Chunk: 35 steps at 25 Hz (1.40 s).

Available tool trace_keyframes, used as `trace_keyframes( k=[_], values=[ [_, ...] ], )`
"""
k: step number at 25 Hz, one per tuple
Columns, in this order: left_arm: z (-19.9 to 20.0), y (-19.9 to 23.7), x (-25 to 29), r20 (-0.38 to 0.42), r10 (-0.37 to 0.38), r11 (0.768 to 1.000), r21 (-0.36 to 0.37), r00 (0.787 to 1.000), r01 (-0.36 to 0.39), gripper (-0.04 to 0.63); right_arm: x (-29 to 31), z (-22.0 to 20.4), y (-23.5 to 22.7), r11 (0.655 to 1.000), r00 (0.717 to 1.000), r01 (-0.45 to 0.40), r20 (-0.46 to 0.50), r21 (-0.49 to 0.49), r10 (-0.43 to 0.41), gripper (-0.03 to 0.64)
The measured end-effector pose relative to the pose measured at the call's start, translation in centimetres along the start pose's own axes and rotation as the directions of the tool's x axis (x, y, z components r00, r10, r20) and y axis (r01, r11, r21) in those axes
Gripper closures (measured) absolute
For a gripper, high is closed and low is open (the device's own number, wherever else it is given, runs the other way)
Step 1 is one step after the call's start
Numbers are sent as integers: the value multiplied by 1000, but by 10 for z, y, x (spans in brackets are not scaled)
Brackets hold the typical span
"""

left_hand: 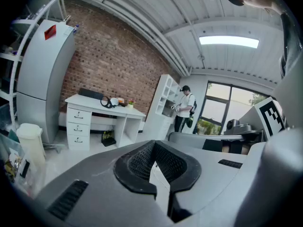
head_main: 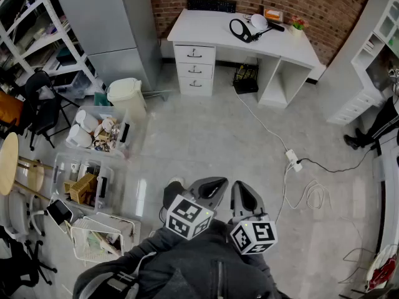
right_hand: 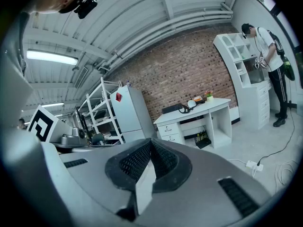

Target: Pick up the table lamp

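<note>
Left hand-held gripper [head_main: 216, 182] and right hand-held gripper [head_main: 242, 187] both closed, empty.
Table lamp [head_main: 257, 22] on bench [head_main: 202, 27]; clear floor bin [head_main: 133, 141] holds white cups [head_main: 79, 136].

Nothing here can be read as a word, number or brand. The nearest things to signs are the black-and-white square patterns on the left marker cube [head_main: 189, 217] and the right marker cube [head_main: 254, 237] — blocks of code, not letters. A red label [left_hand: 49, 31] sits high on the grey refrigerator [left_hand: 42, 84] — any print on it is too small to make out.
</note>
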State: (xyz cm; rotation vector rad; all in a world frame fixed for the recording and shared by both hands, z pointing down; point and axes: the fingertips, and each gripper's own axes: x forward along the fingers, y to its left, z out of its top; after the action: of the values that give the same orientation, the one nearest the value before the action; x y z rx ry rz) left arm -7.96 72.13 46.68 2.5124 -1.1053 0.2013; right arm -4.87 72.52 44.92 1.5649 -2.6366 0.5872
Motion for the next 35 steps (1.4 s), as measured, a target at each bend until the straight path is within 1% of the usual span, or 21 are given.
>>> trace_keyframes(
  k=[6,14,18,25,30,35],
  values=[
    [-6,-2,2,1,12,1000,-1,1000,-12,589,-5,-6,-5,1000,1000,9,-1,9,-9,606],
    [-9,-8,0,-12,18,1000,-9,1000,-19,589,-14,-9,-11,997,999,34,-4,62,-34,606],
    [-11,-8,3,-19,13,1000,-9,1000,-13,589,-16,-8,-18,996,999,54,3,65,-54,606],
    [-7,0,20,-22,-7,1000,-24,1000,6,589,-10,-6,-32,994,996,91,3,56,-91,606],
    [-4,4,40,-30,-32,999,-44,999,31,589,-3,-1,-51,991,993,119,4,63,-120,606],
    [6,17,60,-28,-19,998,-59,999,17,589,15,5,-64,991,993,115,-8,69,-115,606]
  ],
)
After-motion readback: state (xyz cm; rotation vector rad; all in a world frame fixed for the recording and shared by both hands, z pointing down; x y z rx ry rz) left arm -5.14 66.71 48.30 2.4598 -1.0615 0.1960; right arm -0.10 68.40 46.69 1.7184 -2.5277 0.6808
